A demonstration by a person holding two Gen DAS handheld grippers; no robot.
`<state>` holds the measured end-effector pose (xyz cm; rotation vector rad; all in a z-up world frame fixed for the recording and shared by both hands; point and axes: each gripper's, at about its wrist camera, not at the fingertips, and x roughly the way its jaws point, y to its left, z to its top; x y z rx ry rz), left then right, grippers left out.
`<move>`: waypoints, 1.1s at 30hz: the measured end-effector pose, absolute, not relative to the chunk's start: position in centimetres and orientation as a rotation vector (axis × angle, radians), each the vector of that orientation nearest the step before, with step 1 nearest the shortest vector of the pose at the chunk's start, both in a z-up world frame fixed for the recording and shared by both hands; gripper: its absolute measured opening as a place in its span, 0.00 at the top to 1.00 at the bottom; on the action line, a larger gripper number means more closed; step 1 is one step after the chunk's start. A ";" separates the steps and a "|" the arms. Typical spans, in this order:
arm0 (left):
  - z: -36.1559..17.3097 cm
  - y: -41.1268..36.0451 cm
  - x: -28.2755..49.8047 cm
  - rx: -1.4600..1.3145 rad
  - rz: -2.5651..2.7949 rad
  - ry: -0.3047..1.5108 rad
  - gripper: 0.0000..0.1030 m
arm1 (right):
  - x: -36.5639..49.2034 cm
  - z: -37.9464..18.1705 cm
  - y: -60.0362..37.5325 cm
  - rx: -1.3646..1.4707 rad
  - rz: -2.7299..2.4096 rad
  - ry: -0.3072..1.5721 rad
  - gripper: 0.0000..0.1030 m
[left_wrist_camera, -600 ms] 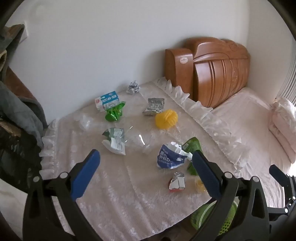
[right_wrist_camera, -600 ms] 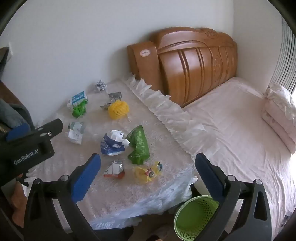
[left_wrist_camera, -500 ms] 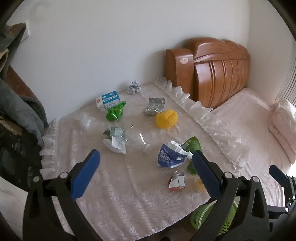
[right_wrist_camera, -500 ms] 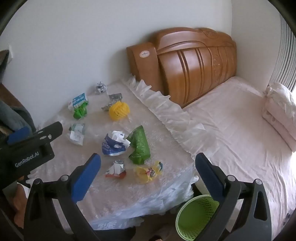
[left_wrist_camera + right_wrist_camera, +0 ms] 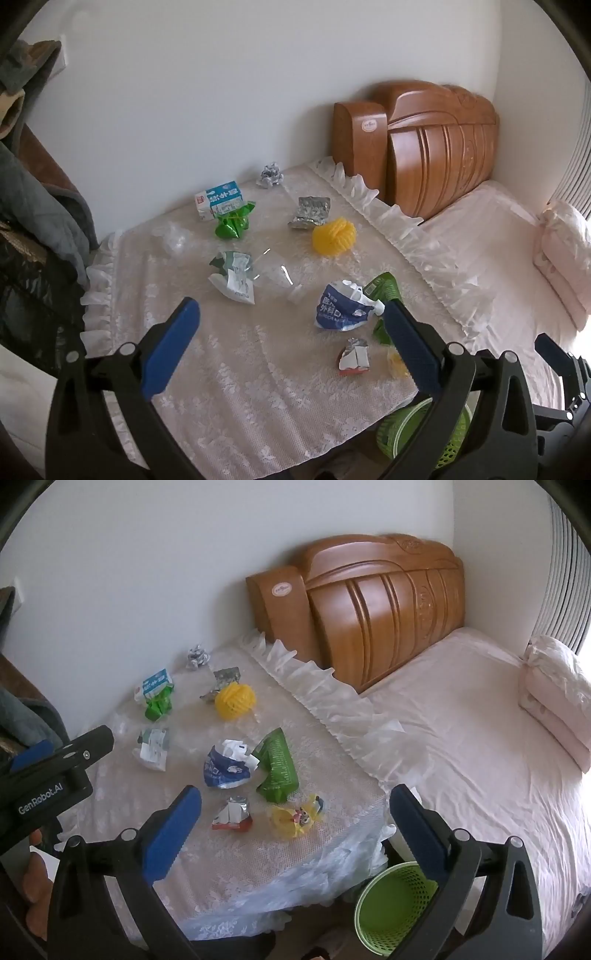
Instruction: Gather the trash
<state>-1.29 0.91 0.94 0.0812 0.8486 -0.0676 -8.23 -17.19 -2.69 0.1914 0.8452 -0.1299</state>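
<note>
Several pieces of trash lie on a lace-covered table (image 5: 258, 369). Among them are a blue and white bag (image 5: 341, 308), a yellow net ball (image 5: 334, 236), a green wrapper (image 5: 277, 764), a red and silver wrapper (image 5: 233, 815), a yellow wrapper (image 5: 295, 816), a small milk carton (image 5: 218, 199) and a clear plastic bottle (image 5: 273, 275). My left gripper (image 5: 290, 325) hovers open above the table's near part. My right gripper (image 5: 295, 808) is open too, above the front corner. A green mesh bin (image 5: 391, 904) stands on the floor below that corner.
A bed (image 5: 461, 731) with a wooden headboard (image 5: 369, 602) and folded pink bedding (image 5: 554, 694) fills the right. Dark clothing (image 5: 37, 221) hangs at the left. The left gripper's body (image 5: 48, 782) and a hand (image 5: 35, 882) show at the right wrist view's left edge.
Both views have shifted only slightly; the trash sits a touch higher in the right wrist view. Both grippers stay open and nothing on the table has moved.
</note>
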 end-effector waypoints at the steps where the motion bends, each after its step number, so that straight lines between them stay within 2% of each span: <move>1: 1.0 0.9 -1.3 0.081 -0.069 0.850 0.08 | -8.3 -2.7 -17.3 0.193 -0.128 0.845 0.02; 33: 1.1 1.2 -1.4 0.074 -0.076 0.848 0.07 | -8.4 -2.4 -17.3 0.196 -0.141 0.842 0.02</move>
